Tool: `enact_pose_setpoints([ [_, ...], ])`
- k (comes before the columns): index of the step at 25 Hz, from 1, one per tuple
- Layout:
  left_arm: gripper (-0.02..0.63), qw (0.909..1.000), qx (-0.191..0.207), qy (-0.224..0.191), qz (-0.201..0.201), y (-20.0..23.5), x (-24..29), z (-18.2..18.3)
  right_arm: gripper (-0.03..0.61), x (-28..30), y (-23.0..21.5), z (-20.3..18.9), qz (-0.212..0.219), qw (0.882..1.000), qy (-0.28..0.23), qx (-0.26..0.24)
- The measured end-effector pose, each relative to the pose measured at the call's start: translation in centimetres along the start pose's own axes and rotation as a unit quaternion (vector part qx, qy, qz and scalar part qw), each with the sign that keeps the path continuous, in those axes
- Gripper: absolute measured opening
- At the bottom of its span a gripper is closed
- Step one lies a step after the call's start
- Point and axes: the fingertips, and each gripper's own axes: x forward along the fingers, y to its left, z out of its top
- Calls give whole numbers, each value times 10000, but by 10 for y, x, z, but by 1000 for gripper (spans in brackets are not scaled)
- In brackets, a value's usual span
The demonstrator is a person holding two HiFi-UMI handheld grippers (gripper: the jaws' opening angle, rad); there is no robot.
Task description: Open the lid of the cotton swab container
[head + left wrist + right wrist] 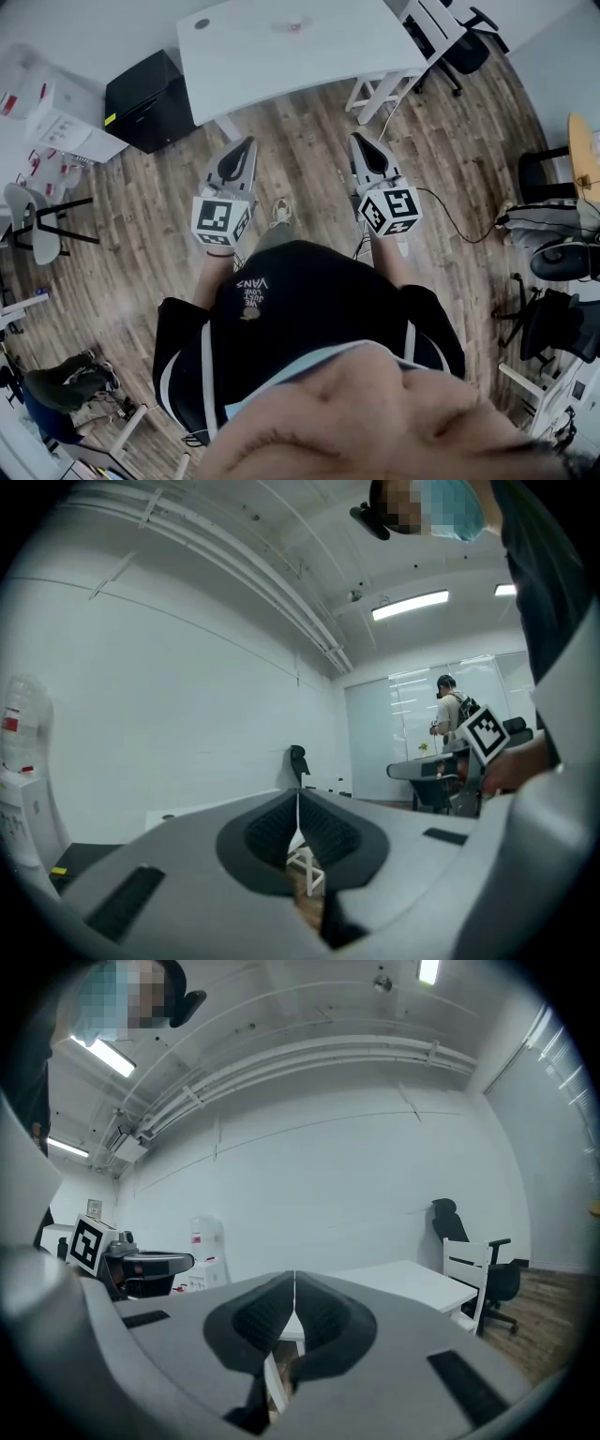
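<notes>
**A:** Head view, then. Where were the two tools when you looked over?

**B:** The person stood on the wooden floor (309, 159), short of the white table (281, 66). The left gripper (250, 142) and the right gripper (357, 139) were held out side by side, well apart, tips toward the table's near edge and clear of it.

**A:** Open or closed?

**B:** Both closed, with nothing in them. In the left gripper view the jaws of the left gripper (298, 803) met in one thin seam. The right gripper (294, 1283) looked the same in the right gripper view.

**A:** And the cotton swab container?

**B:** I couldn't pick it out for certain. A small pale item (295, 25) with a reddish touch lay near the middle of the table's far edge, too small to tell what it was. Neither gripper was near it.

**A:** Anything else about?

**B:** A black cabinet (145, 98) stood by the table's left end, and an office chair (469, 1241) stood beyond its right end.
</notes>
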Motion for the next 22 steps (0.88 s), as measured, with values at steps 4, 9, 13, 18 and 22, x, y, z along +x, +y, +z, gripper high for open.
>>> enact_pose_setpoints([
  [4,18,9999,-93,44,-4,29,25,-5,12,32,-7,4,-56,10000,29,-27],
  [9,18,9998,-117,95,-130,59,54,-10,13,68,-17,5,-181,9998,73,-15],
  [13,18,9996,-150,87,-244,80,76,-11,12,94,-23,8,-288,9996,75,2],
  [18,18,9992,-180,115,-334,108,97,-15,13,124,-27,8,-388,9992,94,27],
  [22,18,9984,-162,169,-509,118,109,-19,13,139,-30,7,-484,9988,82,83],
])
